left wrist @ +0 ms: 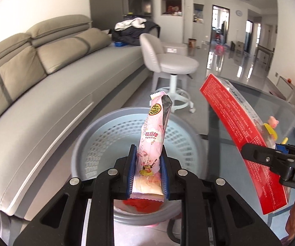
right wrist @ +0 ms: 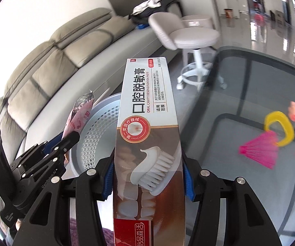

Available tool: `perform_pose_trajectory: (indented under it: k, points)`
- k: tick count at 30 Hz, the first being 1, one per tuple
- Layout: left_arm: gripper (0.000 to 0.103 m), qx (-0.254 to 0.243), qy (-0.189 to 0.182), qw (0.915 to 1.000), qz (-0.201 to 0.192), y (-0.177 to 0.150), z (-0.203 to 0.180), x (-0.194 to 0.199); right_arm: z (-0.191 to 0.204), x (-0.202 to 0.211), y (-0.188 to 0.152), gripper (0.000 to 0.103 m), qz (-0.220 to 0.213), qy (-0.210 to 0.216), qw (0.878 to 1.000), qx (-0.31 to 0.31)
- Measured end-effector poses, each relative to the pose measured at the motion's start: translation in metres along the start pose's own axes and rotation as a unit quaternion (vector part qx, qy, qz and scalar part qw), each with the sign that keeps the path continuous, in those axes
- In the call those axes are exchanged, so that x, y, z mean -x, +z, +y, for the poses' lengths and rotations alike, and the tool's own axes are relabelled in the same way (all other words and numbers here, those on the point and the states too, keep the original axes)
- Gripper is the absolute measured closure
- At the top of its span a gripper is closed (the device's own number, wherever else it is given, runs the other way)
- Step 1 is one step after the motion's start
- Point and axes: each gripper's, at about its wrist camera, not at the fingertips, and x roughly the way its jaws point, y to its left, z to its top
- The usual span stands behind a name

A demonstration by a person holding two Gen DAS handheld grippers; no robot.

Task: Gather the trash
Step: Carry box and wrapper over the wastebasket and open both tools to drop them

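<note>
A home living room, with a long grey sofa (left wrist: 44,78), a white swivel stool (left wrist: 168,61) and a glass coffee table (right wrist: 260,94).

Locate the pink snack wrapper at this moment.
The pink snack wrapper stands upright between the pads of the left gripper, directly above the grey perforated bin. In the right wrist view it shows at left, beside the toothpaste box.

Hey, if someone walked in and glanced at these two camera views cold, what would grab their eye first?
Probably the long toothpaste box, clamped in the right gripper and filling the middle of the right wrist view. Next, the pink snack wrapper standing upright in the left gripper, directly over the grey perforated trash basket on the floor beside the sofa. Bright pink and yellow toys lie on the glass table at right.
</note>
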Motion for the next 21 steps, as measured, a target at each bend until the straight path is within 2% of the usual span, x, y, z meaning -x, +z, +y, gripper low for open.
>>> perform_pose_trajectory:
  k: [9,15,21]
  points:
    - [0.081,0.04,0.014,0.9987,0.027,-0.003,0.038,-0.011,0.034,-0.044,0.015,0.052,0.055,0.013,0.998,0.04]
    - [0.078,0.055,0.022,0.9976,0.037,-0.004,0.05,-0.016,0.042,-0.066,0.016,0.051,0.081,0.015,0.995,0.054]
    - [0.074,0.057,0.029,0.9972,0.038,-0.004,0.054,-0.017,0.045,-0.073,0.02,0.051,0.08,0.023,0.995,0.056]
